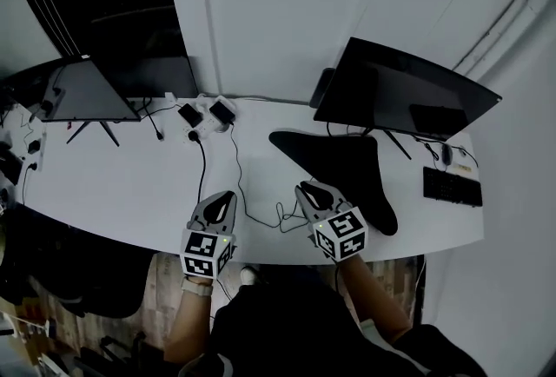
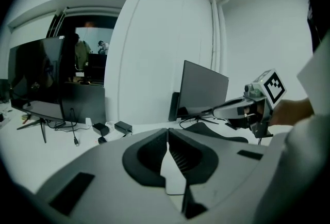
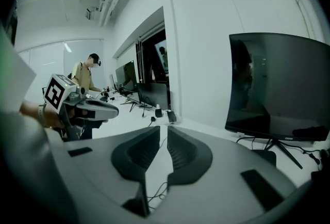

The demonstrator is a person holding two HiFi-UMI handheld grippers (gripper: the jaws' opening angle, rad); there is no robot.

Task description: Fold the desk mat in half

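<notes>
Head view: black desk mat lies in an irregular shape on bench, in front of the right-hand monitor, near right gripper. Left gripper closed, right gripper nearly closed, both empty. Mat prob. soft, floppy, light; pinch thin edge corners, one per gripper.

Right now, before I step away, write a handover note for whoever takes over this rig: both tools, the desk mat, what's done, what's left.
Left tool: shut, empty, over the near edge of the desk.
Right tool: jaws all but together, empty, close to the mat's near end.
Desk mat: black, lying in front of the right-hand monitor in a lopsided, tapering shape; it looks doubled over already.
Done: apparently one fold; neither tool holds the mat.
Left: check whether the edges line up, and regrip to square them if not. Mind the loose cable between the tools.
</notes>
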